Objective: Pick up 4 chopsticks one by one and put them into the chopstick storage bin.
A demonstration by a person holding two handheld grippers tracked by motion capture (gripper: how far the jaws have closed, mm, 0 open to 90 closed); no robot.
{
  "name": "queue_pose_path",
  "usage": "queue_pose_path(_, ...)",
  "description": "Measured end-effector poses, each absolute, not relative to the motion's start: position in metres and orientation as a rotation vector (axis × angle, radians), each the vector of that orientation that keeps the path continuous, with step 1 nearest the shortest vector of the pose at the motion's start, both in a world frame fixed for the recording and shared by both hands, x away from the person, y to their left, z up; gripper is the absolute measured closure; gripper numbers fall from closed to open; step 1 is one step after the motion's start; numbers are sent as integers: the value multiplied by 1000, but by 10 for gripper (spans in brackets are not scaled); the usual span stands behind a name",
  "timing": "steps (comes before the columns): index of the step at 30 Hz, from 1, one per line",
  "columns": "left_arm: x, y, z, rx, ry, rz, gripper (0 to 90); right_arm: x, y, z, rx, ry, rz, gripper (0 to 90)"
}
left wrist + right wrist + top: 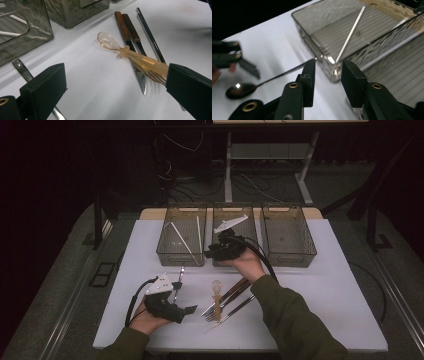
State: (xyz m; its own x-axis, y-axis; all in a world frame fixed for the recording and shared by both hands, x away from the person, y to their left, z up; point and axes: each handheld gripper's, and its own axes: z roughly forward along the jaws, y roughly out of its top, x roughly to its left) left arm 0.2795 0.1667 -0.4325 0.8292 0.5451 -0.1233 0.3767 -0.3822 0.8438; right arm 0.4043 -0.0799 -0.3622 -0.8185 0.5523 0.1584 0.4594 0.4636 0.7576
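The right tongs (325, 82) stood with jaws apart and nothing between them, just before the near corner of a smoky clear bin (352, 37). A white stick (350, 33) lay slanted inside that bin. Left of the bin, a dark spoon (239, 90) lay on the white table (274, 42), with the other tongs (234, 58) beyond it.

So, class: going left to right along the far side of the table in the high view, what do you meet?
Left bin holding white sticks → middle bin with the right tongs at its near edge → right bin.
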Motion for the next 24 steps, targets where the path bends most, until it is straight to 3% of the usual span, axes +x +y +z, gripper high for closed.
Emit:
queue_pose_path(10, 279, 167, -433, 2007, 692, 217, 17, 374, -119, -367, 859, 2604, 1291, 608)
queue_pose_path(24, 279, 168, -434, 2014, 700, 225, 17, 340, -169, -390, 890, 2609, 1236, 729)
